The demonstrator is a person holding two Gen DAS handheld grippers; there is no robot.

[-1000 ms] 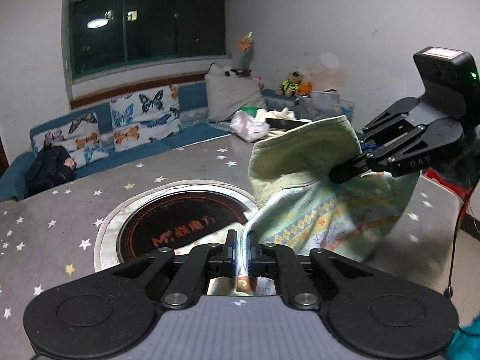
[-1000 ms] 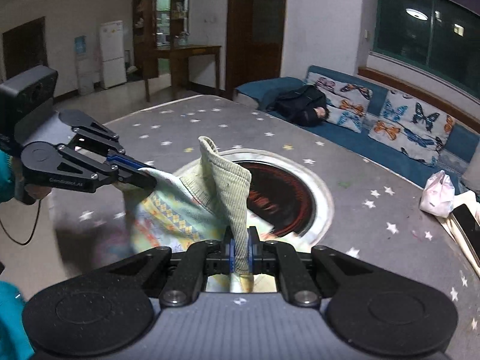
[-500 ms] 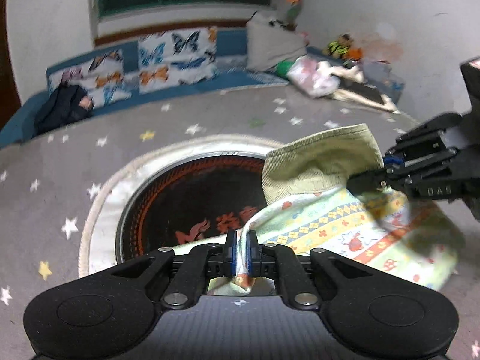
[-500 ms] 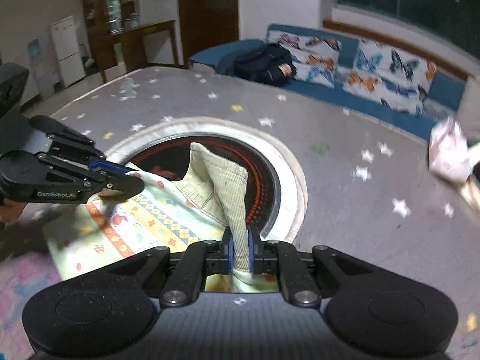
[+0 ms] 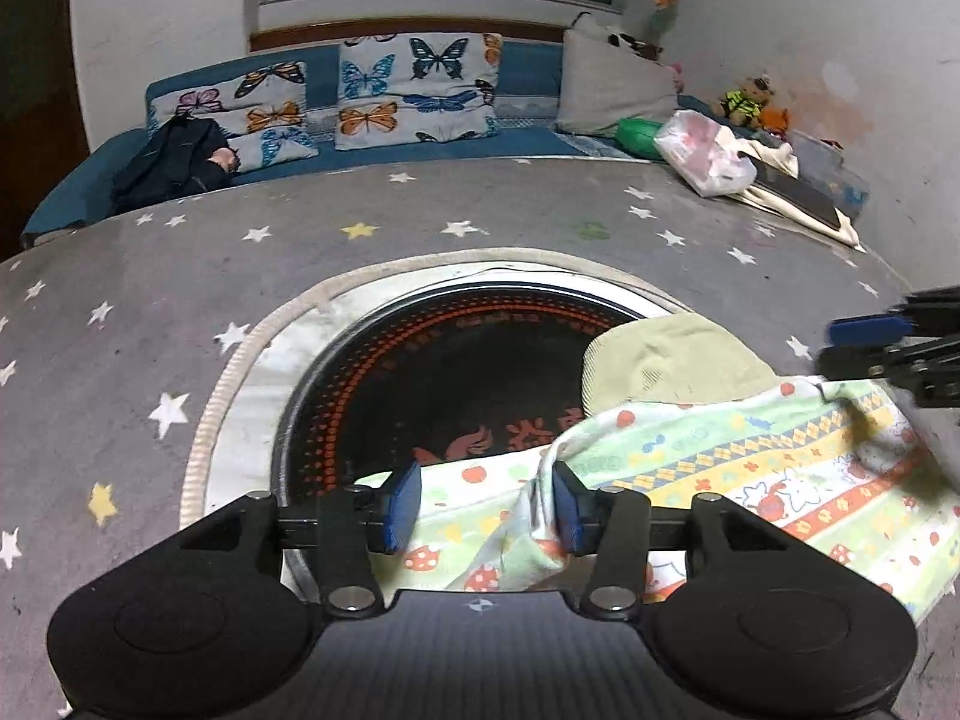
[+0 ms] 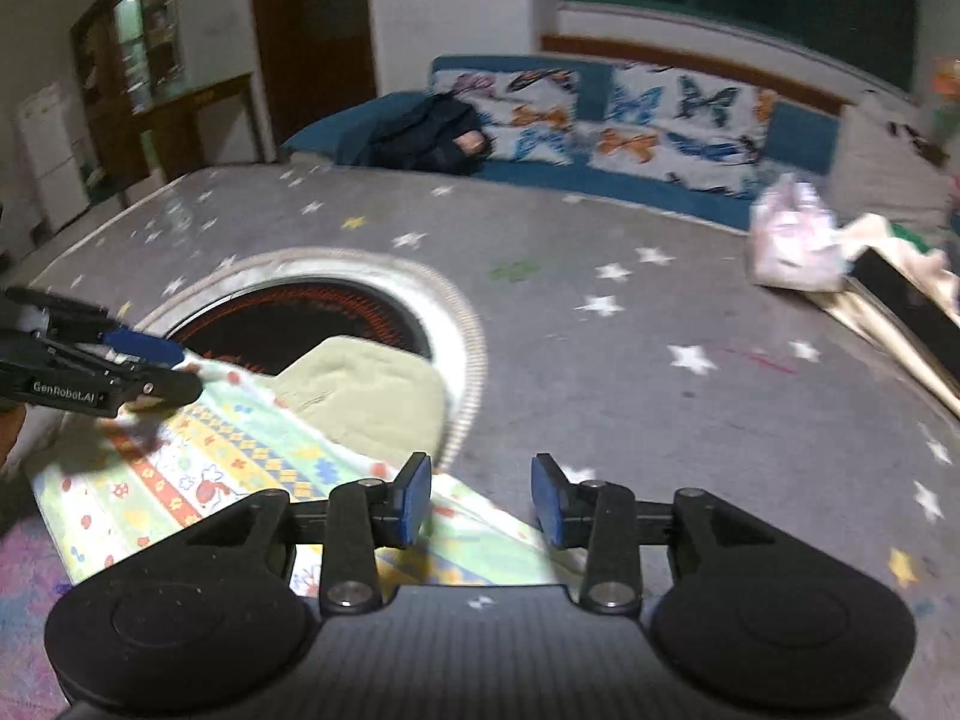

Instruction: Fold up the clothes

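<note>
A small patterned garment (image 5: 750, 468) with a plain green ribbed band (image 5: 666, 363) lies flat on the grey star-print tabletop (image 5: 420, 222), partly over the round dark cooktop (image 5: 432, 396). My left gripper (image 5: 486, 507) is open, its jaws on either side of a raised fold of the garment's near edge. My right gripper (image 6: 482, 498) is open and empty, just above the garment's corner (image 6: 480, 516). In the right wrist view the garment (image 6: 240, 468) spreads to the left, with the left gripper (image 6: 150, 360) at its far side. The right gripper (image 5: 870, 342) shows at the right edge of the left wrist view.
A blue sofa (image 5: 420, 144) with butterfly cushions (image 5: 414, 90) and a dark bag (image 5: 174, 162) runs behind the table. A plastic bag (image 5: 702, 156), cloth and a dark tablet (image 5: 792, 198) lie at the table's far right corner.
Both grippers lowered the garment onto the table and opened, letting it go. It now lies flat where it hung lifted before.
</note>
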